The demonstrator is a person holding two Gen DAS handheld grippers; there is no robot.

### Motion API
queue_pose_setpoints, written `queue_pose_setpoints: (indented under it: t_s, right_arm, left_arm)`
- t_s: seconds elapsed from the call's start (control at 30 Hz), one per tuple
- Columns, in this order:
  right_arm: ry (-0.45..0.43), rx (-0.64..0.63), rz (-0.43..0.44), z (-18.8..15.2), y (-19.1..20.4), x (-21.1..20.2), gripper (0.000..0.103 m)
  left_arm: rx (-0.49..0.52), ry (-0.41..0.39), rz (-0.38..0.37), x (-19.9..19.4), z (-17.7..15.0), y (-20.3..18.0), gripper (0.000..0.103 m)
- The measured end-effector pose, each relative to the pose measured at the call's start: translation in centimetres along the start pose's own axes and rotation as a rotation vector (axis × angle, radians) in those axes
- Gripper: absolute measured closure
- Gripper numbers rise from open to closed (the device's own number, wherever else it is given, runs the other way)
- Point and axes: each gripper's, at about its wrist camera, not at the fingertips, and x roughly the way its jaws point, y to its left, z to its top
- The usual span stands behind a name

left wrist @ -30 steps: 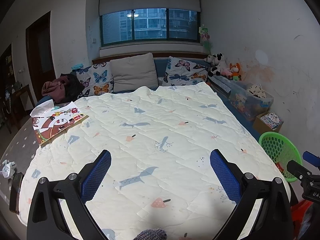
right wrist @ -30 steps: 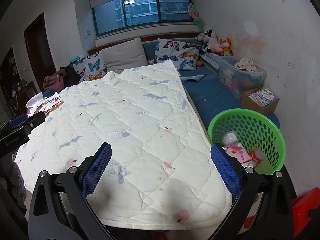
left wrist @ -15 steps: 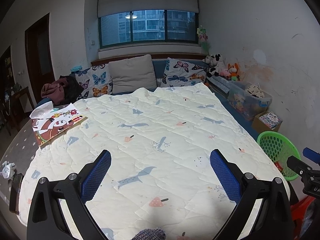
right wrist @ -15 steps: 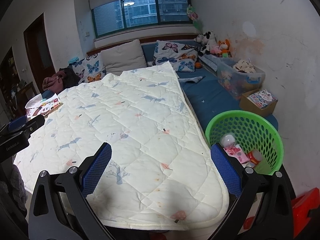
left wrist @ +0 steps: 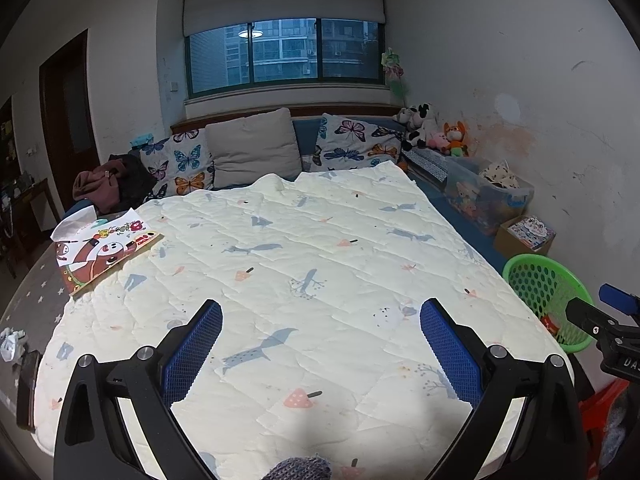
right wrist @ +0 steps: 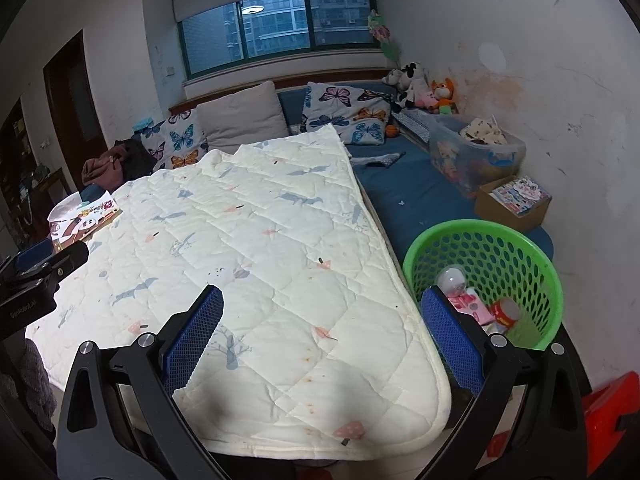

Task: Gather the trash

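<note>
Quilted cream bedspread (left wrist: 304,264), perforated round green plastic basket (right wrist: 516,240)

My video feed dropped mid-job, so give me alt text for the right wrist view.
The right gripper hangs open and empty over the near end of a cream quilt. A green basket holding several discarded items stands to its right. The left gripper shows at the left edge.
</note>
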Motion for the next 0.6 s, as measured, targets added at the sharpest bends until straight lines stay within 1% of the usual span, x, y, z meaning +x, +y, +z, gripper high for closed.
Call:
queue_pose_setpoints:
  t_s: [0.6]
  right_arm:
    - [-0.003, 0.003, 0.005, 0.01, -0.01, -0.03, 0.005]
  left_arm:
    - [0.001, 0.001, -0.002, 0.12, -0.11, -0.09, 0.007]
